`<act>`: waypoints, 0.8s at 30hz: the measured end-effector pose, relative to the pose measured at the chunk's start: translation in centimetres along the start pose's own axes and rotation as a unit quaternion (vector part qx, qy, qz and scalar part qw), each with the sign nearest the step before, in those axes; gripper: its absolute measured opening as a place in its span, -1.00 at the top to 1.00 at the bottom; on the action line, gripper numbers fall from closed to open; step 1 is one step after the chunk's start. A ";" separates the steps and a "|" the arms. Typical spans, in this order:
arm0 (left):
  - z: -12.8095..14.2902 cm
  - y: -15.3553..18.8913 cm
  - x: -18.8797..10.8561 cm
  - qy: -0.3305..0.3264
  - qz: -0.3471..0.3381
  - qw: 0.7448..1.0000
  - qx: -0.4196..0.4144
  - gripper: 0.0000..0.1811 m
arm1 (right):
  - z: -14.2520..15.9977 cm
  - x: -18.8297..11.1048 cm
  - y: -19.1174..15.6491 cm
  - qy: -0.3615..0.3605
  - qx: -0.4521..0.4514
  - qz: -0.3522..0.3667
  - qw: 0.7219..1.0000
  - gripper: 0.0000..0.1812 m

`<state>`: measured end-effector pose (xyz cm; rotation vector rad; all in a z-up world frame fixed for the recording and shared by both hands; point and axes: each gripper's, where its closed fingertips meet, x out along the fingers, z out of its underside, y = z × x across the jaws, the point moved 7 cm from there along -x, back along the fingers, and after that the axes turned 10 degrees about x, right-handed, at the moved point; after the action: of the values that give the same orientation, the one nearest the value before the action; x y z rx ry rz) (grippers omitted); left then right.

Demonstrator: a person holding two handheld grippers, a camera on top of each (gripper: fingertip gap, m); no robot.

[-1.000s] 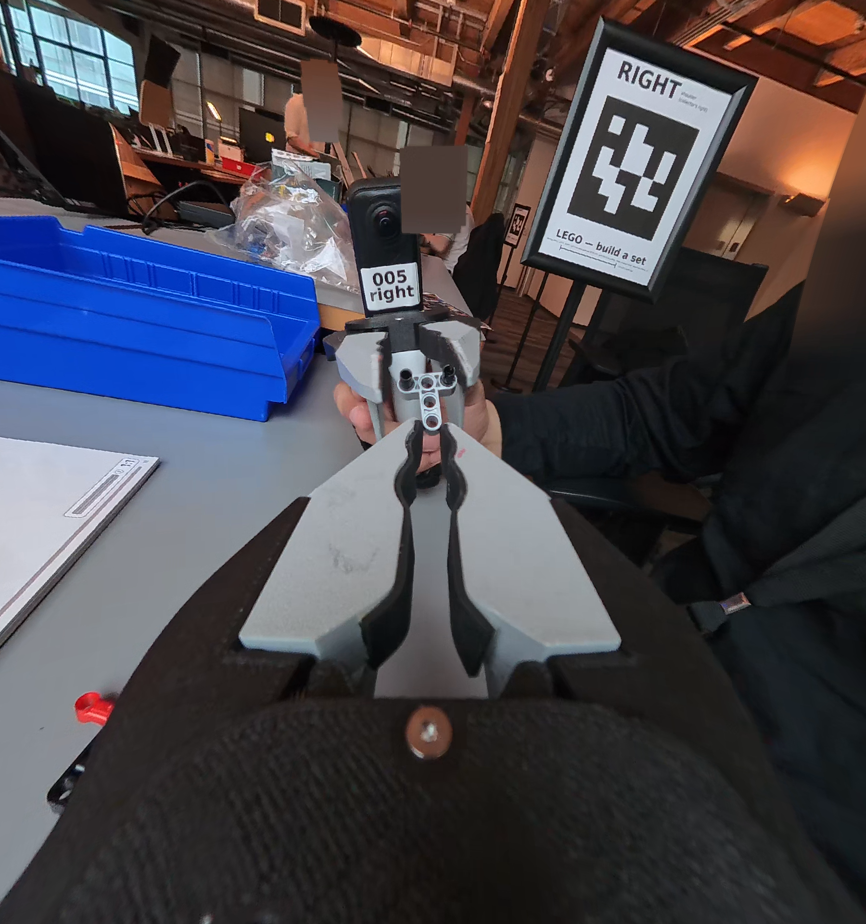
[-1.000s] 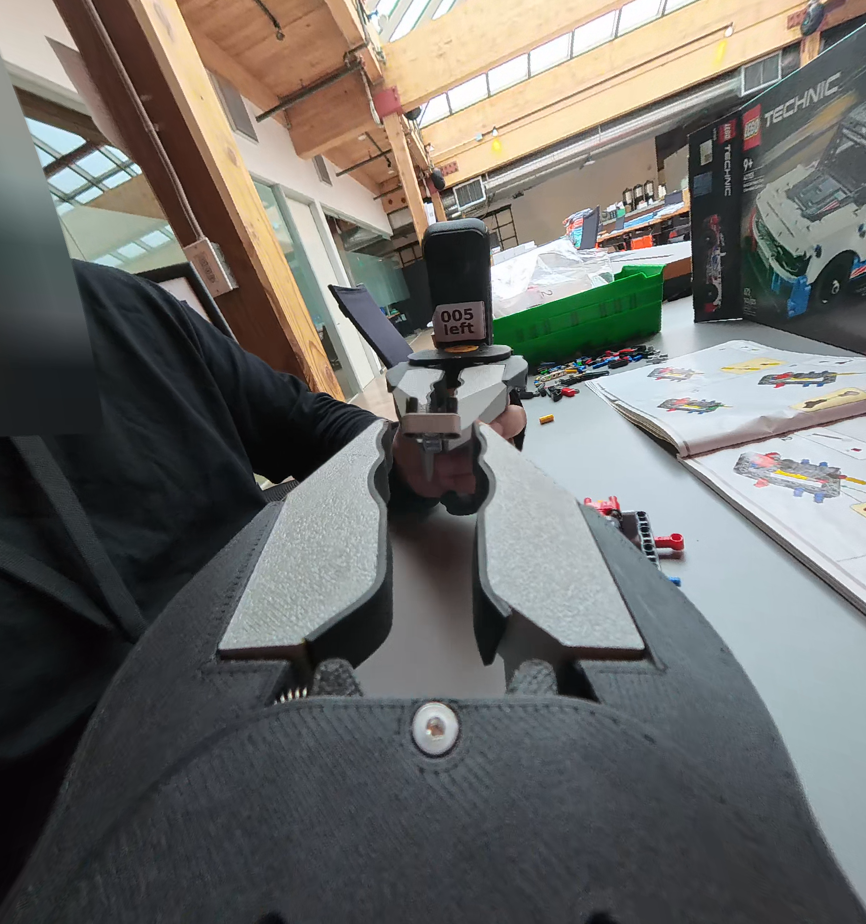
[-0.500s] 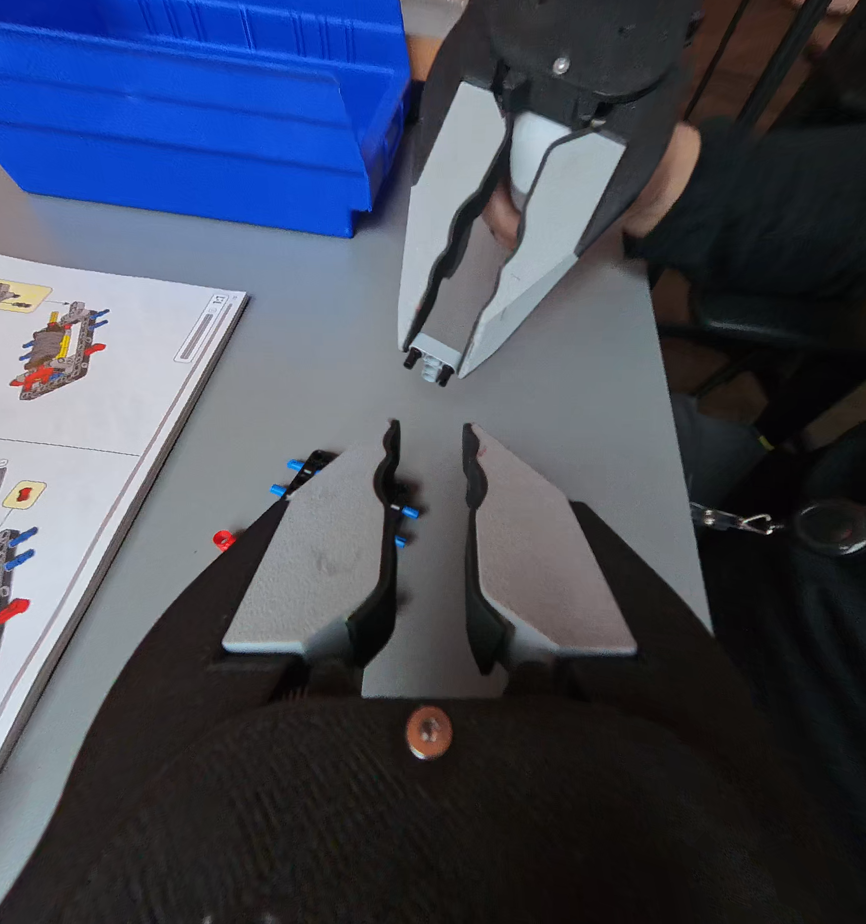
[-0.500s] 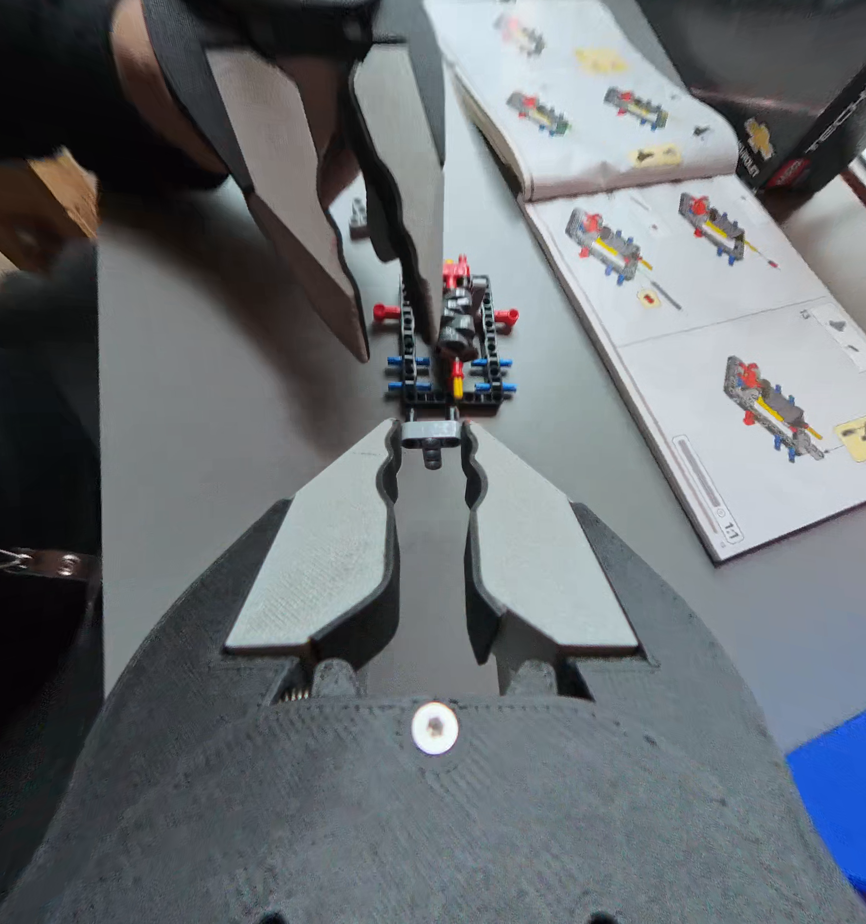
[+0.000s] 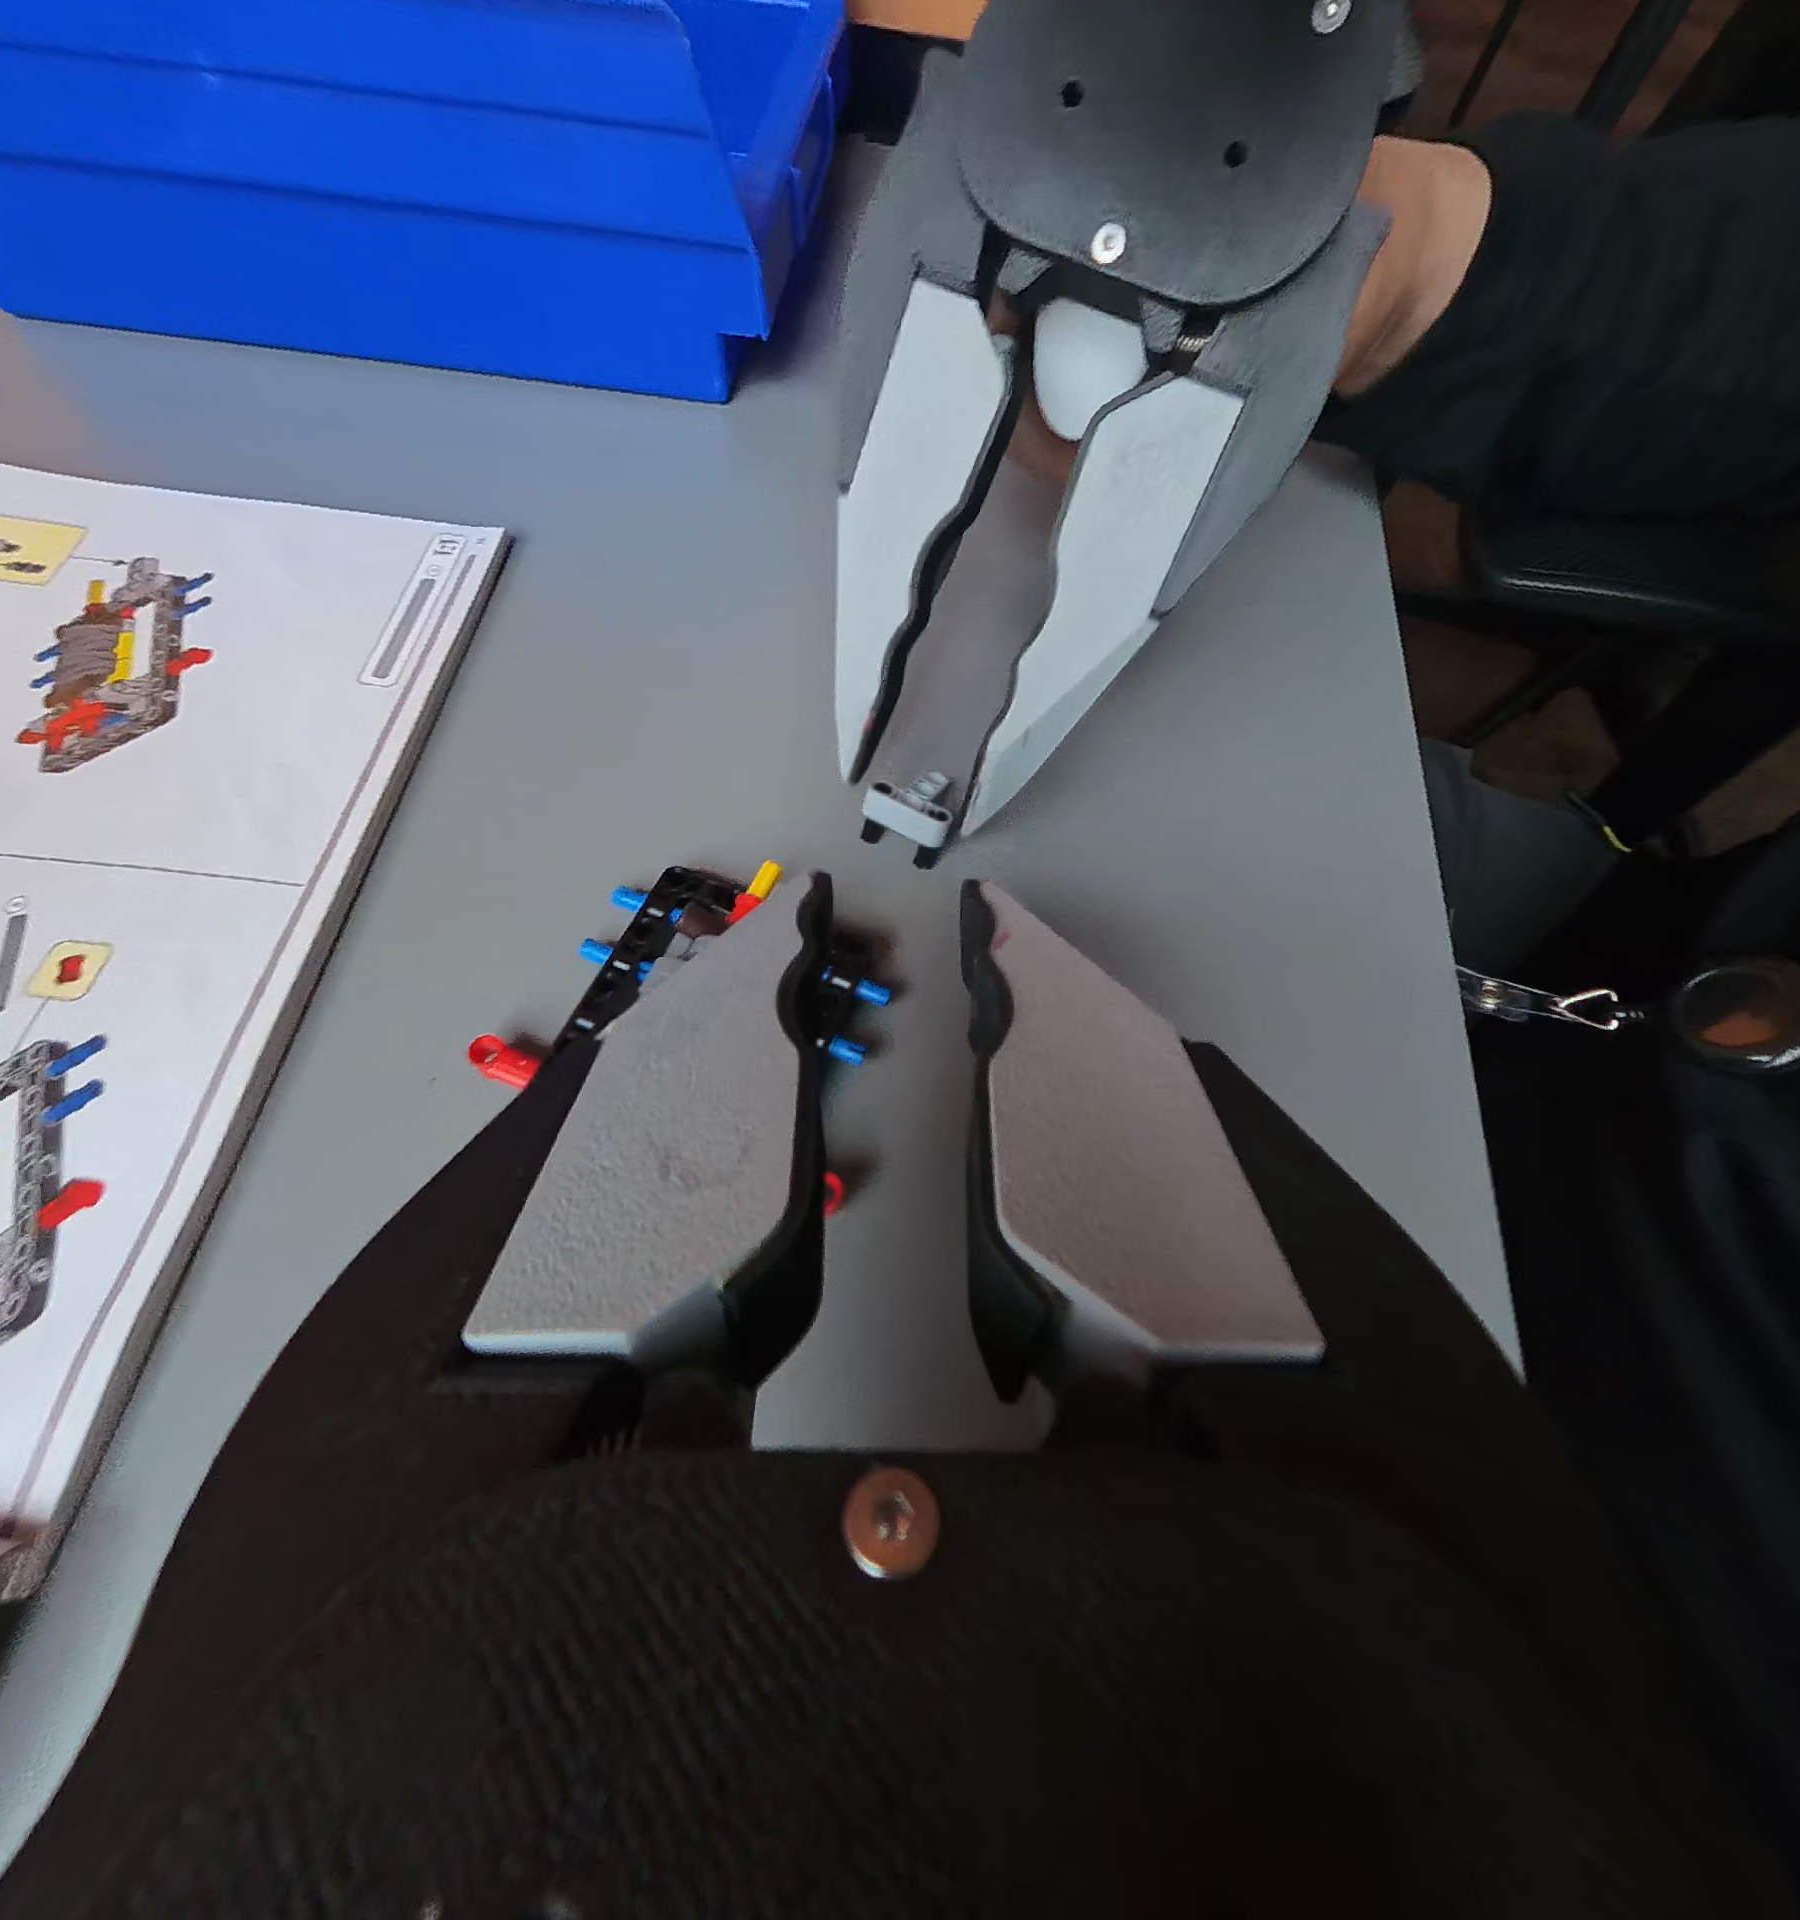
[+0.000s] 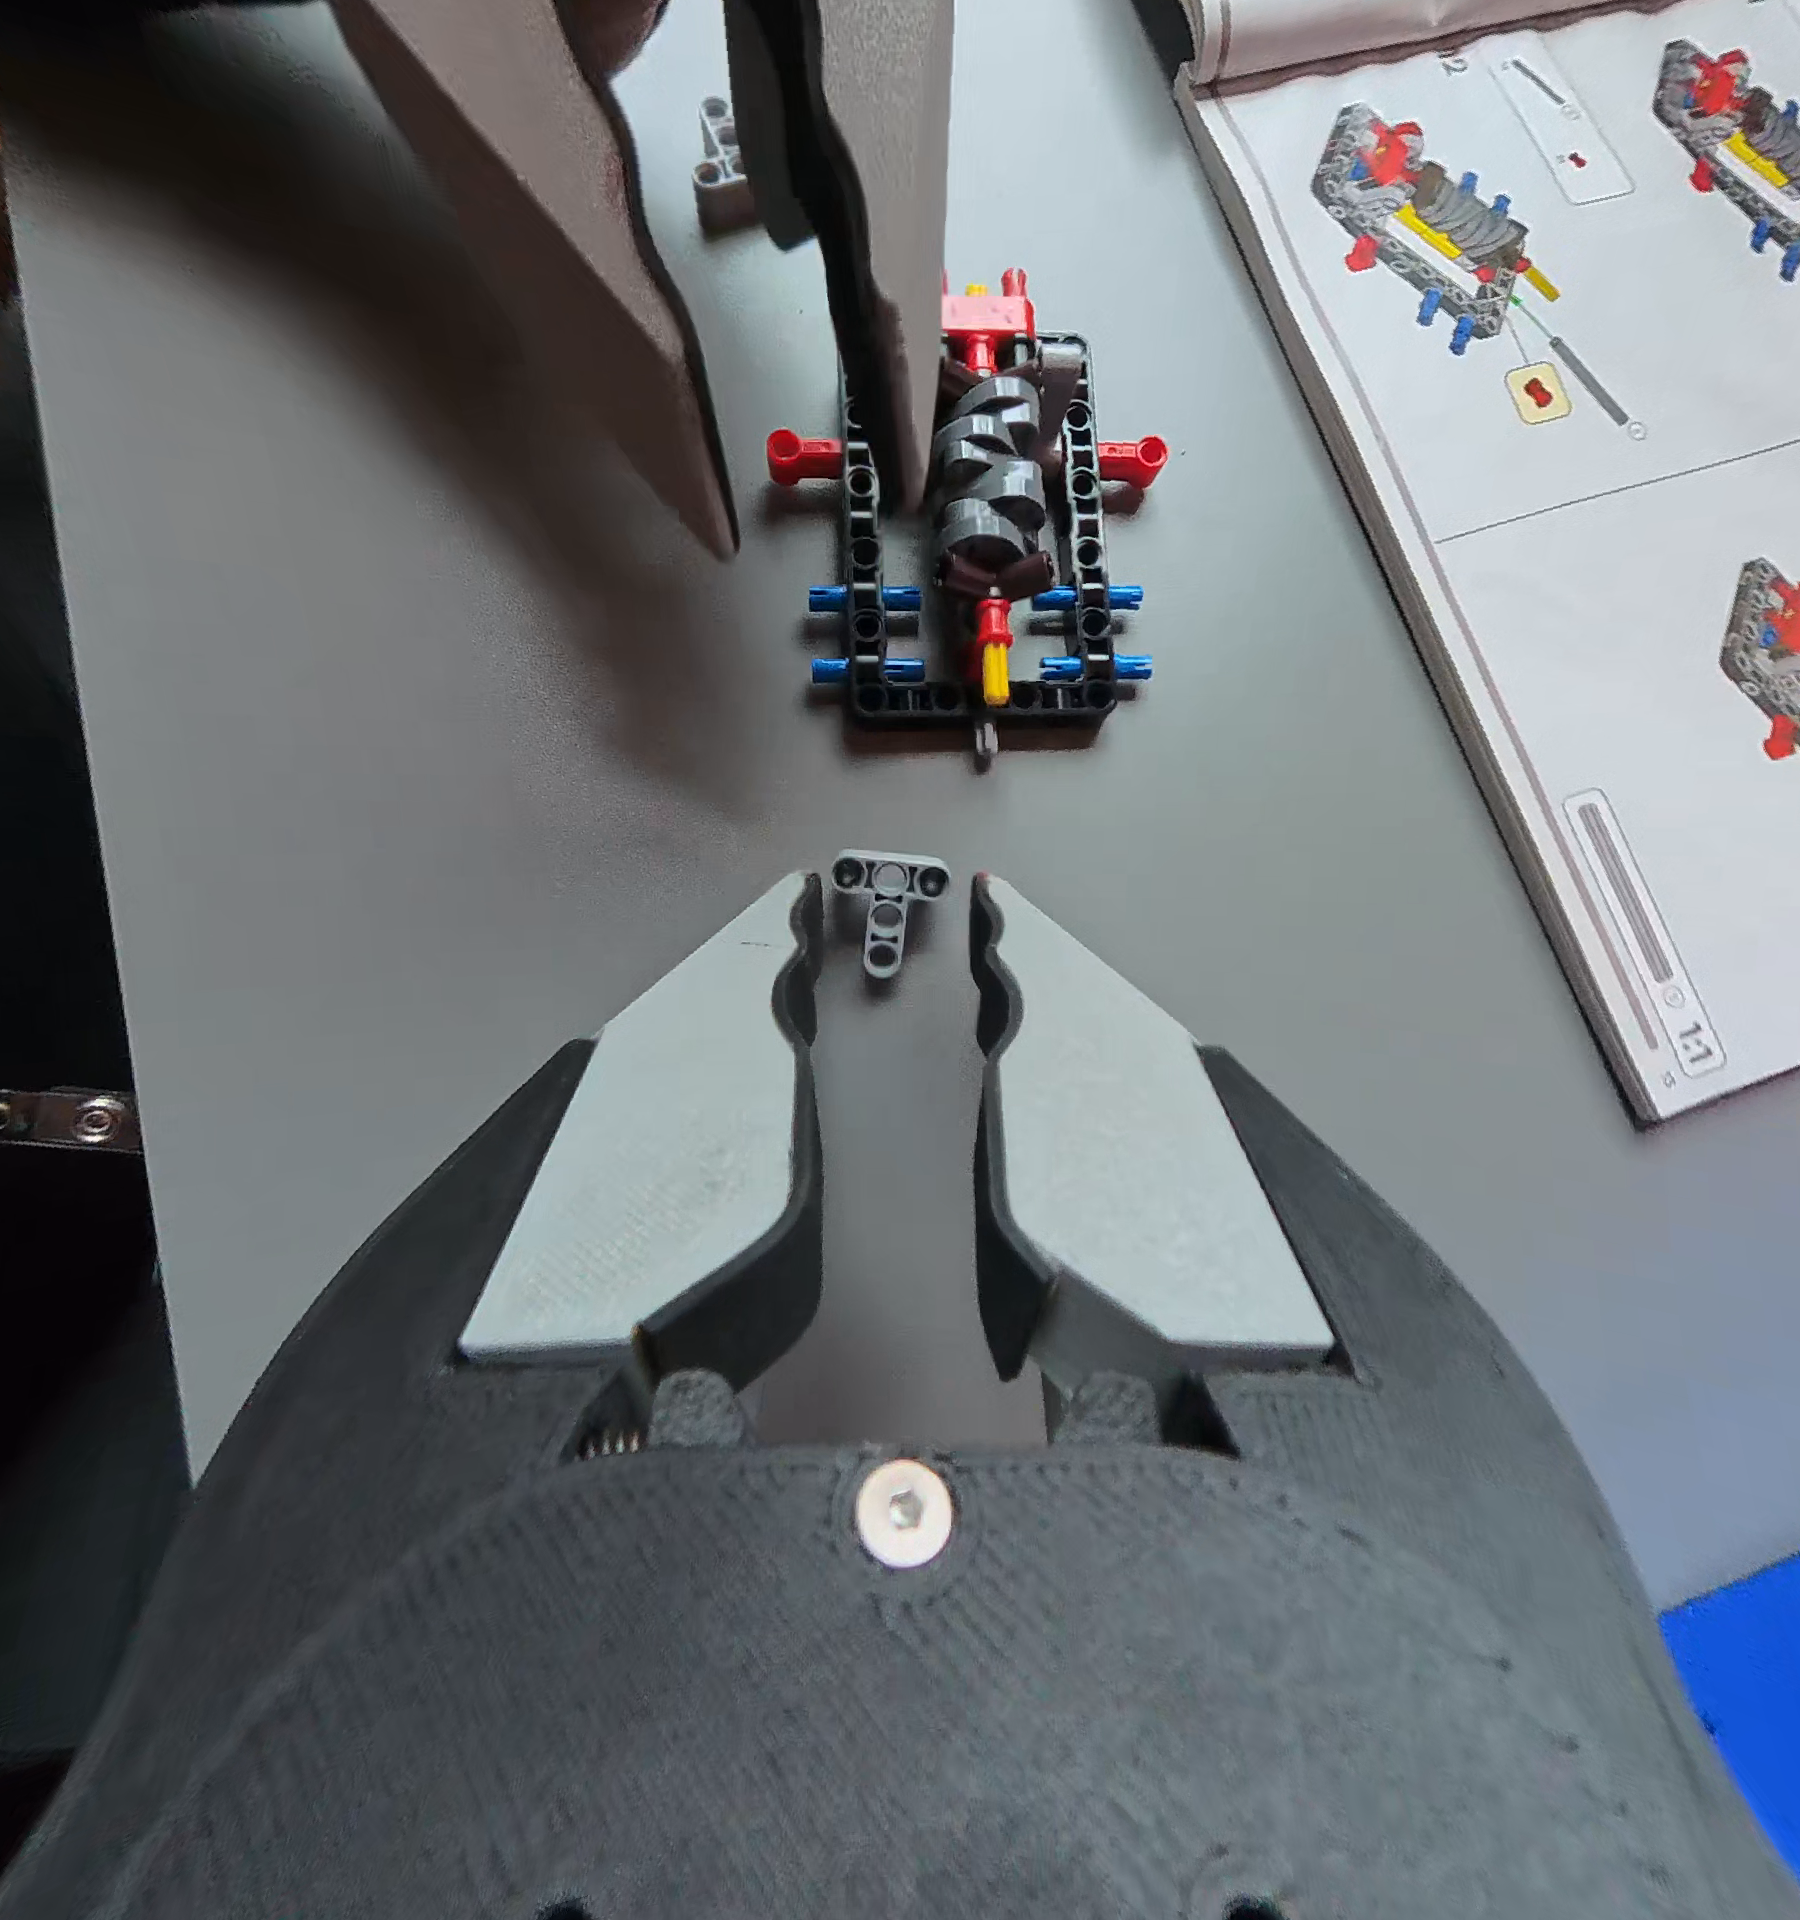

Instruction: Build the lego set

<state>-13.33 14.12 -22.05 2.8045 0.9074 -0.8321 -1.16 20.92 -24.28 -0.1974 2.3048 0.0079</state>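
A small grey T-shaped beam [image 6: 888, 906] sits between the tips of my right gripper [image 6: 892, 883], which is open with a small gap on each side of it. In the left wrist view the beam [image 5: 910, 808] shows at the right gripper's [image 5: 917, 790] tips, just above the table. The black frame assembly [image 6: 979, 540], with grey crank parts and red, blue and yellow pins, lies flat just beyond. My left gripper [image 5: 894, 891] is open and empty. It points down at the frame's [image 5: 621, 971] near side, one finger inside it [image 6: 901, 416].
An open instruction booklet [image 6: 1602, 520] lies beside the frame and also shows in the left wrist view [image 5: 148, 831]. A blue bin [image 5: 356, 208] stands behind it. Another grey beam [image 6: 719, 156] lies beyond the left gripper. The table edge [image 5: 1395, 623] and the person's lap are close by. The gap from one gripper's tips to the other's is roughly 6 centimetres.
Both grippers swung down from facing each other in the air to the table. The right gripper, which held the T beam, has opened around it. The left gripper closed in on the frame.
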 end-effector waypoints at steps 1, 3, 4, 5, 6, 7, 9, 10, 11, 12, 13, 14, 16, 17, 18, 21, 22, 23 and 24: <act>0.1 -0.3 -0.4 0.001 -0.003 1.000 -0.001 0.75 | 0.1 -0.4 0.1 0.005 0.005 -0.002 1.000 0.70; 0.2 -1.0 -1.2 0.003 -0.010 1.000 -0.002 0.74 | 0.5 -0.9 0.2 0.008 0.023 -0.012 1.000 0.68; 0.3 -1.3 -1.6 0.002 -0.012 1.000 -0.001 0.71 | 0.7 -1.1 0.4 0.008 0.033 -0.014 0.999 0.67; 0.5 -1.6 -1.9 -0.005 -0.012 1.000 0.001 0.66 | 0.8 -1.0 0.4 0.013 0.041 -0.018 0.999 0.67; 0.7 -1.9 -2.1 -0.017 -0.014 1.000 0.005 0.61 | 0.9 -0.9 0.3 0.017 0.046 -0.024 0.999 0.66; 1.1 -2.2 -2.4 -0.028 -0.019 0.999 0.013 0.57 | 0.9 -0.7 0.2 0.021 0.047 -0.025 0.998 0.65; 1.8 -2.9 -2.9 -0.047 -0.026 0.998 0.030 0.52 | 0.7 -0.2 0.0 0.026 0.039 -0.010 0.999 0.68; 2.2 -3.2 -3.0 -0.054 -0.023 0.998 0.035 0.49 | 0.6 0.0 0.0 0.028 0.035 -0.005 0.999 0.71; 2.6 -3.5 -3.1 -0.063 -0.020 0.997 0.037 0.47 | 0.4 0.1 0.0 0.032 0.035 -0.003 0.999 0.72; 2.9 -3.8 -3.1 -0.071 -0.011 0.997 0.038 0.46 | 0.3 0.3 -0.1 0.031 0.038 -0.007 0.999 0.72; 3.2 -4.0 -3.1 -0.076 -0.001 0.996 0.042 0.44 | 0.3 0.4 -0.1 0.025 0.043 -0.015 0.999 0.72; 3.3 -4.2 -3.0 -0.080 0.008 0.996 0.047 0.42 | 0.3 0.6 -0.2 0.020 0.045 -0.021 0.999 0.77; 3.3 -4.5 -2.6 -0.083 0.032 0.994 0.067 0.45 | 0.2 0.7 -0.2 0.026 0.041 -0.019 0.999 0.77; 3.3 -4.7 -2.4 -0.086 0.038 0.993 0.076 0.46 | 0.1 0.7 -0.3 0.026 0.038 -0.018 0.999 0.77; 3.3 -4.8 -2.2 -0.087 0.049 0.991 0.084 0.47 | 0.0 0.7 -0.3 0.027 0.035 -0.017 0.999 0.77; 2.9 -4.7 -1.5 -0.079 0.072 0.989 0.101 0.55 | -0.9 0.2 -0.3 0.053 0.021 -0.013 0.998 0.77; 2.9 -4.7 -1.3 -0.080 0.076 0.988 0.104 0.60 | -1.2 0.1 -0.4 0.060 0.019 -0.017 0.998 0.77; 3.0 -4.7 -1.1 -0.084 0.076 0.988 0.107 0.64 | -1.5 0.0 -0.3 0.064 0.019 -0.018 0.998 0.77; 3.2 -4.6 -0.9 -0.087 0.076 0.987 0.109 0.65 | -1.7 -0.1 -0.2 0.066 0.019 -0.017 0.997 0.77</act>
<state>-18.07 16.71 -23.86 2.8746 0.6017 -1.1932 -2.34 20.59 -23.08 -0.2243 2.4317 -0.0675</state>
